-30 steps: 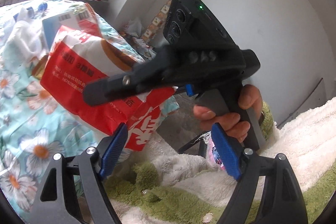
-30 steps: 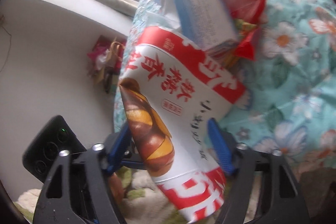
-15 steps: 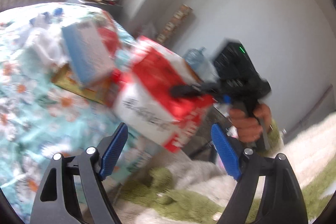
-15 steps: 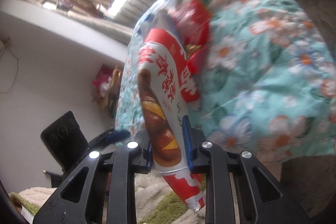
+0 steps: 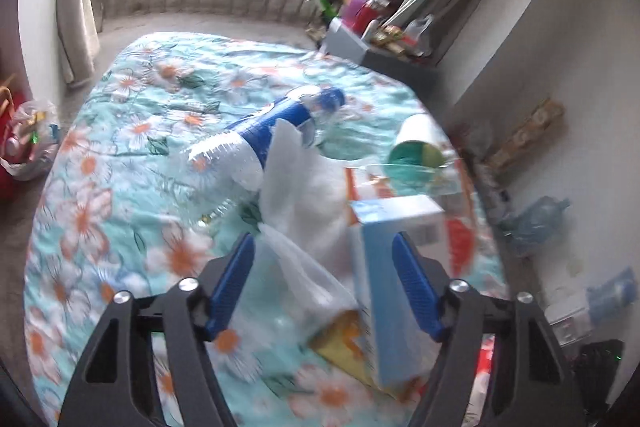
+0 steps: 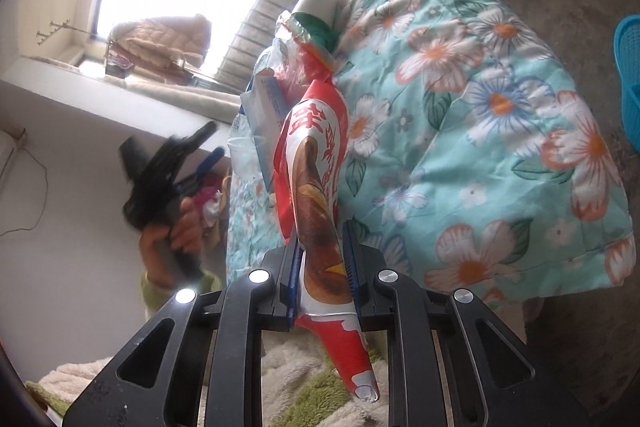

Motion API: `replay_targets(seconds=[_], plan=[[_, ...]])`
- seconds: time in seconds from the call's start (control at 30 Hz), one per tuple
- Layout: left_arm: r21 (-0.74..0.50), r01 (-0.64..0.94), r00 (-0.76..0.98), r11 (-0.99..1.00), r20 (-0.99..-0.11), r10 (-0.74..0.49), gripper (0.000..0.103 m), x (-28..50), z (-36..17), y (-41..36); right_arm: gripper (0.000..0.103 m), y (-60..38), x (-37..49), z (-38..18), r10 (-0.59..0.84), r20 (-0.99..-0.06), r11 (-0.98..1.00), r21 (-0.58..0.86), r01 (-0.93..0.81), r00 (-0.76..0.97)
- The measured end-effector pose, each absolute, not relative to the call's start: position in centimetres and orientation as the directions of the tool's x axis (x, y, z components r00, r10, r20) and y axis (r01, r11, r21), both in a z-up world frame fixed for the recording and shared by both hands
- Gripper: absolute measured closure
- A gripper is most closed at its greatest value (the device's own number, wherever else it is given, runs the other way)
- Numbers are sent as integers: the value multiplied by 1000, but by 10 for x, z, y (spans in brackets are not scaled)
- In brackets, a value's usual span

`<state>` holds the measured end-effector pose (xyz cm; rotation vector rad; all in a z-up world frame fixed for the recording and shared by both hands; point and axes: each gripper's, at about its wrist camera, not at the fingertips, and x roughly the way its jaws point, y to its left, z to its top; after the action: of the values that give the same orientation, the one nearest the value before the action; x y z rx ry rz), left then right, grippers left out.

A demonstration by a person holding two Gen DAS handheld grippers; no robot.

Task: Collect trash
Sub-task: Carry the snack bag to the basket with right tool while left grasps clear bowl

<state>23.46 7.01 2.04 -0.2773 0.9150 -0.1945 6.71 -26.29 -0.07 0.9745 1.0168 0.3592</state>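
right hand-held gripper [image 6: 323, 269]: now squeezing red snack bag [image 6: 316, 183]; bag caught | left hand-held gripper [image 5: 324, 283]: swung over bed [image 5: 120, 163], closing, empty; blue box [image 5: 394, 267] likely next

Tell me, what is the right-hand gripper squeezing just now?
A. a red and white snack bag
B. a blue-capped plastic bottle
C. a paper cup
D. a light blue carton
A: in the right wrist view the right gripper has its blue pads pressed against both sides of the red and white snack bag.

Red-and-white snack bag [image 6: 320, 187], teal floral quilt [image 6: 480, 147], blue-labelled clear bottle [image 5: 272, 131]
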Motion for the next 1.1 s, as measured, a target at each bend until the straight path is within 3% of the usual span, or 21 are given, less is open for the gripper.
replay_targets(seconds=[0.13, 0.3, 0.63, 1.1], plan=[[-268, 9, 541, 963, -809, -231, 60, 247, 6, 74, 86, -277, 57, -2, 663, -532, 534, 829, 165, 526], [-308, -8, 525, 951, -811, -258, 62, 221, 4, 91, 86, -287, 47, -2, 661, -522, 533, 832, 151, 539], [-379, -69, 510, 923, -809, -293, 97, 174, -7, 126, 88, -293, 33, 9, 668, -491, 522, 845, 118, 559], [-380, 94, 630, 920, -693, -350, 98, 109, 59, 109, 91, -309, 2, 59, 573, -467, 595, 802, 50, 673]])
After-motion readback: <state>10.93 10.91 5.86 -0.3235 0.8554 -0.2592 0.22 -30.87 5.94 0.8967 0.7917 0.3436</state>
